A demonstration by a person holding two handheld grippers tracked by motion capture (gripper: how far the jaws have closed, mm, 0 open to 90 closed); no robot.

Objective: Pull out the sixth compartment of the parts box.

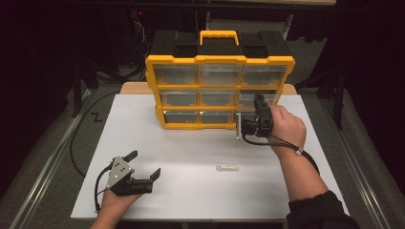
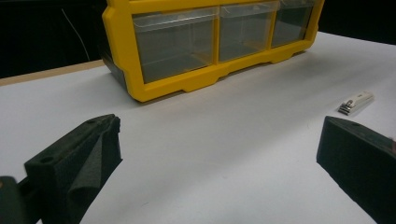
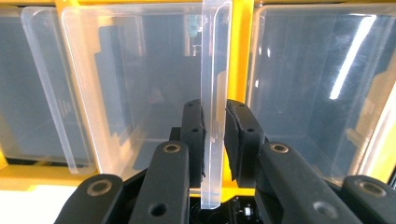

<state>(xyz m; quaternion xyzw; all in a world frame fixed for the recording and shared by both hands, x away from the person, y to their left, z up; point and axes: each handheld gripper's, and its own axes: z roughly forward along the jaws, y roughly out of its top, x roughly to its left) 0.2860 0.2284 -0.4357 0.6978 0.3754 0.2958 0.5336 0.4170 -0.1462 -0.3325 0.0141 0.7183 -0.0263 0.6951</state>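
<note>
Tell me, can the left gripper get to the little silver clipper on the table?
Probably yes. The left gripper is open, holds nothing, and bare white table lies between it and the clipper. Nothing stands in the way.

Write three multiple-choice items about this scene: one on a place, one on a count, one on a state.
1. Where does the nail clipper lie?
A. In a drawer
B. On the white table, apart from the organizer
C. Between the left gripper's jaws

2. How many drawer columns does the yellow organizer have?
A. Two
B. Three
C. Five

3. How do the jaws of the right gripper stand?
A. Wide open over the table
B. Shut on a clear drawer front
C. Shut on the clipper

Answers: 1 B, it lies alone on the bare table. 2 B, each row shows three drawers. 3 B, both jaws press the clear plastic front.
</note>
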